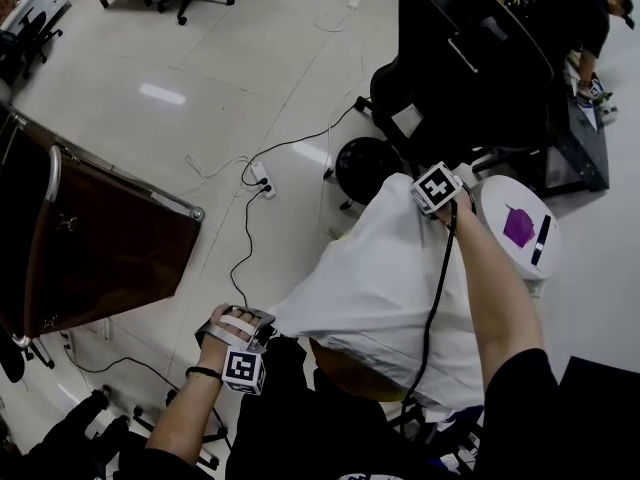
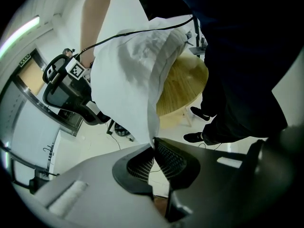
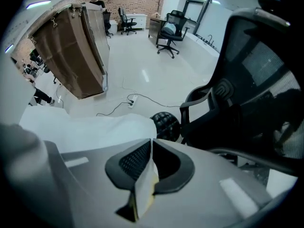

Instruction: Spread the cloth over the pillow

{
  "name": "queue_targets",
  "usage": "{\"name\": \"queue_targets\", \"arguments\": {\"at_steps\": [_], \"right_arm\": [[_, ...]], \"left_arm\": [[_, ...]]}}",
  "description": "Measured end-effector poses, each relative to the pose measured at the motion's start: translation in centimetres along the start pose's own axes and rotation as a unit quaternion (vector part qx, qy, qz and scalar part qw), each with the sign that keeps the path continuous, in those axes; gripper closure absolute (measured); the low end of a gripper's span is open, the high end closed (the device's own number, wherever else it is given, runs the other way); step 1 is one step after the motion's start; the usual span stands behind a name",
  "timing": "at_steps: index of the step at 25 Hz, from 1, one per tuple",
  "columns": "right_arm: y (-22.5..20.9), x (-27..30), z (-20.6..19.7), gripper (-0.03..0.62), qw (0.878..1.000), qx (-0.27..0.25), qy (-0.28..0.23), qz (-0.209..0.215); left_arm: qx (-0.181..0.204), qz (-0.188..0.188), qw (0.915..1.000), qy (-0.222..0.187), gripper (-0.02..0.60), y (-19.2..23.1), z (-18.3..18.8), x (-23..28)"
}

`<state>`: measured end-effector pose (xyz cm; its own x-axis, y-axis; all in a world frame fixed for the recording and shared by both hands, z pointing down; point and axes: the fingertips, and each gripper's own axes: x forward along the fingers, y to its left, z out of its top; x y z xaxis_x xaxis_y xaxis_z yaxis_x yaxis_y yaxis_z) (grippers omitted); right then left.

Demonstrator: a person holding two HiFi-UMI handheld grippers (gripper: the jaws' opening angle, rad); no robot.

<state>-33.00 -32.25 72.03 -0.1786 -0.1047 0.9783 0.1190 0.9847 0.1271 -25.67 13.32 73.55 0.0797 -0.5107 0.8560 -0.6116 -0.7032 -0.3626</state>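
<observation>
White glossy floor [image 1: 200, 78] runs under the whole scene. In the head view a brown cabinet [image 1: 100, 238] stands at the left and a power strip [image 1: 262, 180] with trailing cables lies on the floor beside it.

The left gripper [image 1: 258, 336] is low in the head view. The left gripper view shows its jaws closed tight on one corner of the white cloth [image 2: 128, 75], pinched right at the left gripper's tips [image 2: 154, 148].

The cloth [image 1: 390, 268] is stretched between the two grippers and draped over a tan round object [image 1: 350, 373]. The head view shows only a sliver of that object at the cloth's lower edge. The left gripper view looks under the sheet and shows the object's tan face [image 2: 183, 87] with the cloth hanging over its top. Whether it is the pillow cannot be told.

The right gripper [image 1: 432, 196] is at the far upper corner of the cloth. The right gripper view shows its jaws [image 3: 151, 148] clamped on a fold of cloth [image 3: 85, 127], with a tuft poking back through towards the camera.

A black office chair [image 1: 450, 58] stands behind the right gripper and fills the right of the right gripper view [image 3: 256, 80]. Only the head view shows the white round stool [image 1: 500, 208] at the far right.
</observation>
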Motion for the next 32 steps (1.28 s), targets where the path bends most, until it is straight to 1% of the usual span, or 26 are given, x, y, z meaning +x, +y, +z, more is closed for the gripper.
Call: {"name": "queue_targets", "arguments": {"at_steps": [1,2,4,6,8,11,15,18,21,25,28,32], "right_arm": [[-0.3,0.0,0.1,0.568,1.000,-0.002,-0.003,-0.007],[-0.7,0.0,0.1,0.549,1.000,-0.004,-0.005,-0.013],[-0.9,-0.3,0.1,0.482,1.000,0.001,-0.010,-0.014],[-1.1,-1.1,0.6,0.465,0.999,0.008,-0.031,-0.016],[-1.3,-2.4,1.5,0.443,0.998,0.018,-0.065,-0.015],[-1.3,-5.5,2.9,0.424,0.992,0.030,-0.120,-0.011],[-1.2,-11.4,3.3,0.411,0.981,0.037,-0.189,-0.015],[-0.8,-17.0,2.4,0.410,0.969,0.048,-0.241,-0.026],[-0.2,-22.7,0.2,0.410,0.956,0.058,-0.283,-0.043],[1.3,-28.8,-4.7,0.410,0.943,0.079,-0.316,-0.074],[3.0,-32.5,-9.2,0.410,0.932,0.102,-0.332,-0.101],[5.7,-35.8,-16.1,0.410,0.922,0.139,-0.334,-0.135]], "left_arm": [[0.000,-0.005,1.0000,-0.002,0.581,-0.2,0.1,0.2],[-0.001,-0.009,1.0000,-0.003,0.581,-0.3,0.2,0.3],[-0.004,-0.017,0.9998,-0.006,0.578,-0.2,0.4,0.2],[-0.010,-0.026,0.9996,-0.009,0.544,-0.2,0.3,-0.1],[-0.016,-0.026,0.9995,-0.011,0.507,0.0,0.1,-0.6],[-0.021,-0.011,0.9997,-0.010,0.435,1.0,-0.2,-2.0],[-0.005,0.019,0.9996,-0.020,0.416,3.3,0.5,-4.3],[0.024,0.043,0.9980,-0.040,0.416,5.3,2.3,-6.3],[0.063,0.059,0.9934,-0.074,0.416,6.7,6.2,-7.9],[0.114,0.065,0.9831,-0.127,0.416,7.4,11.6,-9.0],[0.147,0.061,0.9741,-0.160,0.416,7.5,14.8,-9.0],[0.199,0.043,0.9624,-0.180,0.416,6.2,18.4,-8.0]]}}
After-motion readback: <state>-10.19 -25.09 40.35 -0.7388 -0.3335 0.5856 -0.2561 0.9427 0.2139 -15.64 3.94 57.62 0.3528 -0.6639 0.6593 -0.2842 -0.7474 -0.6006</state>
